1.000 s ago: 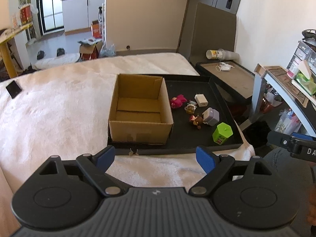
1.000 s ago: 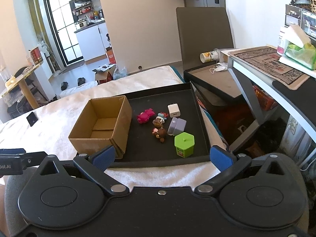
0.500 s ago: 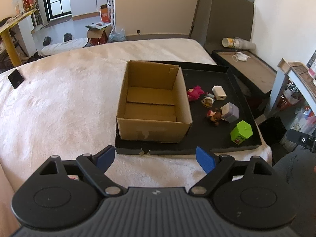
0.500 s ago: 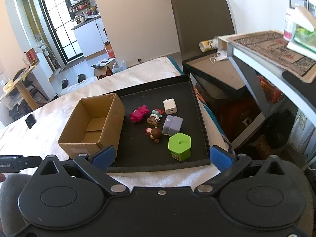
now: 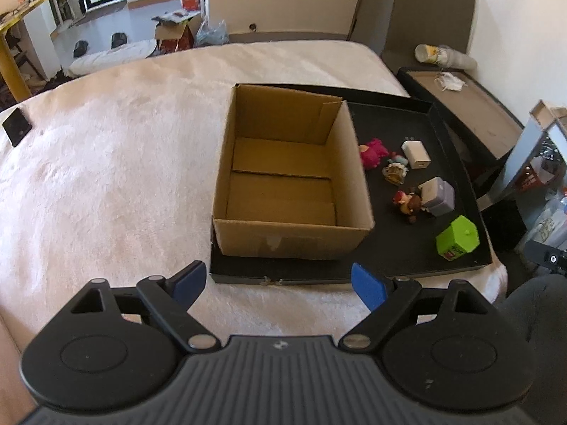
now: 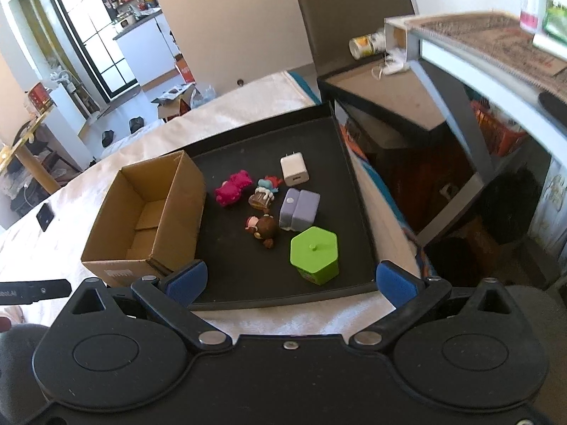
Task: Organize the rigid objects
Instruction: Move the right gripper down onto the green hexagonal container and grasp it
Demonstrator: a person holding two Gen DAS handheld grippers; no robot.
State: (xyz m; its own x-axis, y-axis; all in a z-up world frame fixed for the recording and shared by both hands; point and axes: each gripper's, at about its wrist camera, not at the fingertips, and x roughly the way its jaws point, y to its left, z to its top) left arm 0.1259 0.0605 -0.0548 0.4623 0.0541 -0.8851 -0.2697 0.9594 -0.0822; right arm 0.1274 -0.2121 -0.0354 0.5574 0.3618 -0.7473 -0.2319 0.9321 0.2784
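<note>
- Left tool (image 5: 278,285): spread wide, empty, above the bed's blanket, before the cardboard box (image 5: 290,180).
- Right tool (image 6: 290,281): spread wide, empty, touching nothing.
- Toys, charger (image 6: 295,169), green container (image 6: 313,255): loose on black tray (image 6: 230,283) beside box.

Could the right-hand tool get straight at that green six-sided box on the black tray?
Probably yes. The green hexagonal box stands nearest the tray's front edge, nothing lies between it and the right tool, whose jaws are open and empty.
</note>
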